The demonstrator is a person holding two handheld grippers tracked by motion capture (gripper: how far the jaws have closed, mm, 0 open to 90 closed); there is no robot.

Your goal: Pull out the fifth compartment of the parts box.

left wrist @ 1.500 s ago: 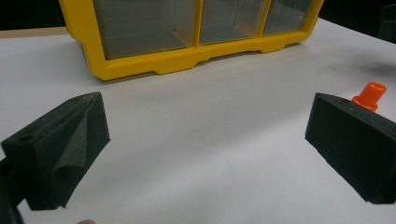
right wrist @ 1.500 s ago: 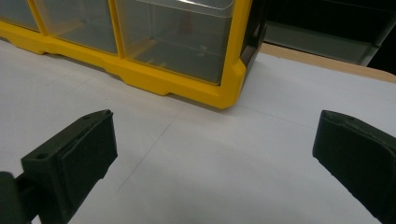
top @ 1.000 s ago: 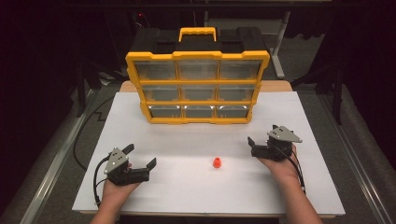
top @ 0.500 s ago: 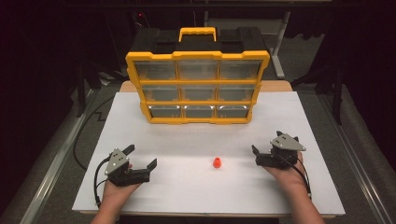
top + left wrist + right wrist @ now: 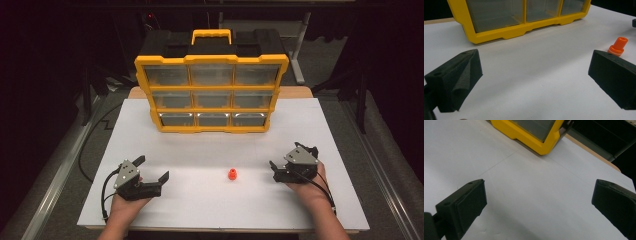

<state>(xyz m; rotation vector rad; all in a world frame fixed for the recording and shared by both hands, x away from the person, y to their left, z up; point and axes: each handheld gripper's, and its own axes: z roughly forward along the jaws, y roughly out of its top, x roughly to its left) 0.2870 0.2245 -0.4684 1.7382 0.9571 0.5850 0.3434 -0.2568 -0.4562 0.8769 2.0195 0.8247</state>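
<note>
- The small orange peg [image 5: 232, 174] stands upright on the white bench [image 5: 210, 200], near the front, between the two claws and touching neither.
- The right claw [image 5: 285, 160] is the nearer one. Its jaws are spread wide and hold nothing. It sits low, just beside the peg's right side.
- The left claw [image 5: 152, 168] is also spread wide and empty. It rests farther off on the peg's left. In the left gripper view the peg [image 5: 618, 46] peeks out just past the right jaw.
- I think the job now is to pick up the peg, most likely with the right claw.
- To do it well, turn the right claw toward the peg first. In the right gripper view the jaws point at bare bench and a corner of the yellow box [image 5: 536, 135], so the aim is off.
- Slide in low, so one jaw goes on each side of the peg.
- Grip the thin top part or the wider base squarely, and close slowly. The peg is small and light, so a bump may knock it over and make it roll.
- Keep the left claw out of the way.
- The box [image 5: 212, 92] stands well apart at the back with its drawers shut, so one will need opening if the peg goes inside.
</note>
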